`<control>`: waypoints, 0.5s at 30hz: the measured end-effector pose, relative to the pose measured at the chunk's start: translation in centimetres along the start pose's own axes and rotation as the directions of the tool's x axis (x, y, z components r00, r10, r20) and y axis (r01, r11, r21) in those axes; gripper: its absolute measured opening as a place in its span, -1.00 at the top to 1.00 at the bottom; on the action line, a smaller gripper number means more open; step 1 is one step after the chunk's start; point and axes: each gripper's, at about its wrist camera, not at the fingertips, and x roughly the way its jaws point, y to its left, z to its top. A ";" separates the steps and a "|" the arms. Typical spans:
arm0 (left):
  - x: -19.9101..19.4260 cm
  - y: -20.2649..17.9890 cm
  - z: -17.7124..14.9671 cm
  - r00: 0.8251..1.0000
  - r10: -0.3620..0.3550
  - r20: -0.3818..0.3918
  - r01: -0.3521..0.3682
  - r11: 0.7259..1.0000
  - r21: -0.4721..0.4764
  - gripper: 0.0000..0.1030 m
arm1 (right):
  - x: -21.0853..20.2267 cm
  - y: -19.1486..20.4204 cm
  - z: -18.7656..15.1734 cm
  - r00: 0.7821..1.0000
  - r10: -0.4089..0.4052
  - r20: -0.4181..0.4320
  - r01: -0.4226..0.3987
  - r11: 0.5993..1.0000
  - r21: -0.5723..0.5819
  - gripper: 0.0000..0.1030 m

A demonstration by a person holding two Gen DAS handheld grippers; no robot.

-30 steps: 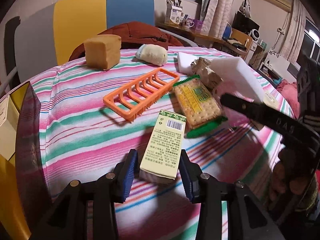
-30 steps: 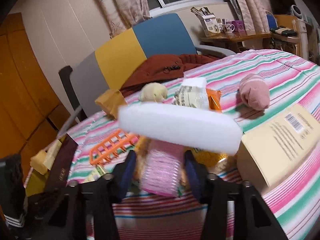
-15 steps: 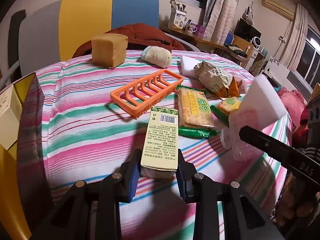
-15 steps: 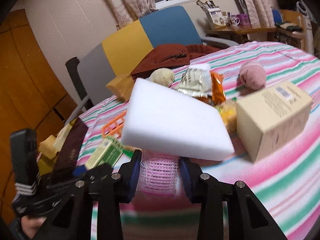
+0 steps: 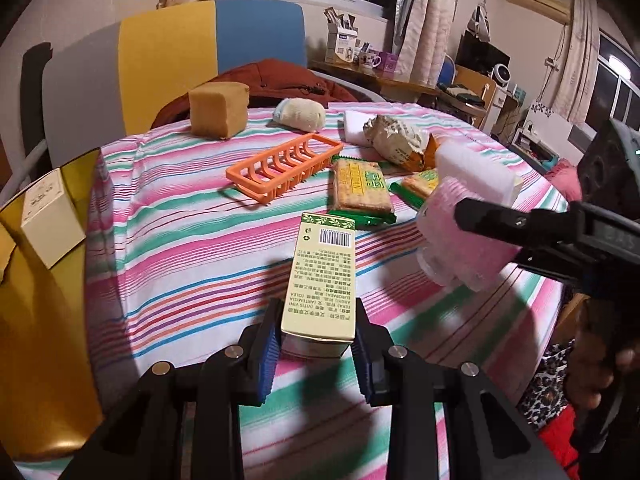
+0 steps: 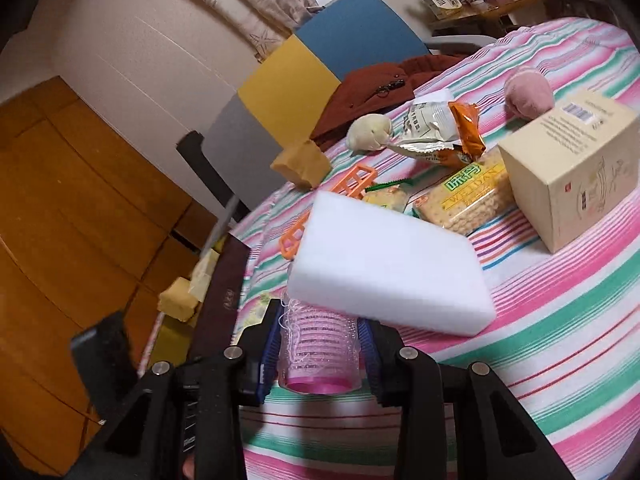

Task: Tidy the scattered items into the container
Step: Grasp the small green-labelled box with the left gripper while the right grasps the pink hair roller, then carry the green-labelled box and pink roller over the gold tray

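Note:
My left gripper [image 5: 316, 344] is shut on a tall pale-green carton [image 5: 322, 276] and holds it above the striped tablecloth. My right gripper [image 6: 320, 354] is shut on a pink hair roller [image 6: 318, 348], with a white foam sponge [image 6: 384, 268] stuck on top of it; both are lifted off the table. In the left wrist view the roller [image 5: 460, 240] and sponge [image 5: 472, 168] hang at the right. The container, a yellow box with a dark flap [image 5: 36, 280], sits at the table's left edge and holds a small cream box [image 5: 48, 208].
On the table lie an orange rack [image 5: 284, 168], cracker packs [image 5: 360, 192], a snack bag [image 5: 396, 140], a brown sponge cube [image 5: 218, 108], a cream plush [image 5: 300, 114], a pink plush [image 6: 528, 94] and a beige box [image 6: 572, 168]. A chair with a red jacket [image 5: 276, 84] stands behind.
The left gripper has lifted the carton off the cloth. The right gripper has swung left toward the container side, carrying the roller and the sponge.

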 end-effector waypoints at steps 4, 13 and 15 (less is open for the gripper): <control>-2.1 0.0 0.1 0.999 -0.002 0.051 0.002 1.000 0.005 0.38 | -0.4 1.3 -0.5 0.998 0.056 -0.002 -0.056 0.998 -0.012 0.28; -5.8 1.6 -0.2 0.992 0.012 0.122 -0.007 0.999 -0.041 0.38 | -1.0 4.8 -0.7 0.989 0.147 -0.009 -0.147 0.985 -0.095 0.28; -6.5 2.0 -0.4 0.991 0.016 0.132 -0.009 0.999 -0.051 0.38 | -0.6 5.1 -0.9 0.990 0.138 -0.017 -0.139 0.985 -0.102 0.28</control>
